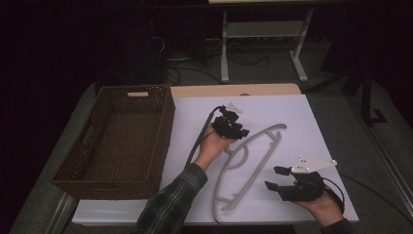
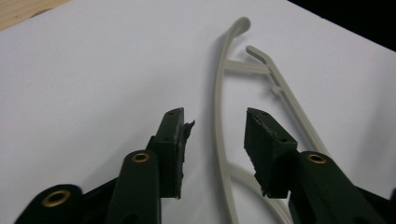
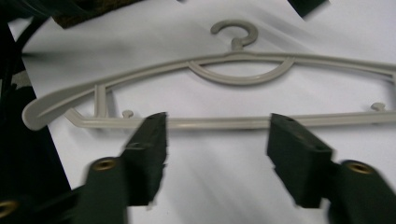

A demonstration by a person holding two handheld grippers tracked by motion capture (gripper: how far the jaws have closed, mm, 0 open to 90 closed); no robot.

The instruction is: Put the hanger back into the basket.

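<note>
High view – hanger: grey plastic hanger (image 1: 248, 163) lay flat on the white sheet (image 1: 292, 117), running diagonally, hook end toward the left hand.
High view – left gripper: left gripper (image 1: 238, 127) sat over the hanger's hook end, by the curved top bar, jaws parted. Looked raised off the sheet, so nothing was carried.
High view – right gripper: right gripper (image 1: 272, 178) hovered just beside the hanger's lower end, jaws apart, nothing in them. Likely waiting on that side to take the straight bar.
High view – basket: brown wicker basket (image 1: 117, 139) stood at the left on the table, well apart from the hanger; nothing seen inside it. Probable drop target, judging by the layout.
Left gripper view – jaws: pads were open, with the hanger's curved bar (image 2: 218, 116) running between them on the sheet below. No pad touched it, so no grip.
Right gripper view – jaws: pads stood wide and empty, blurred. Hanger's straight bottom bar (image 3: 219, 122) lay just beyond the tips, hook (image 3: 236, 30) on the far side.
Right gripper view – reading: jaws lined up across the bottom bar; looked like a pre-grasp pose, not contact.
</note>
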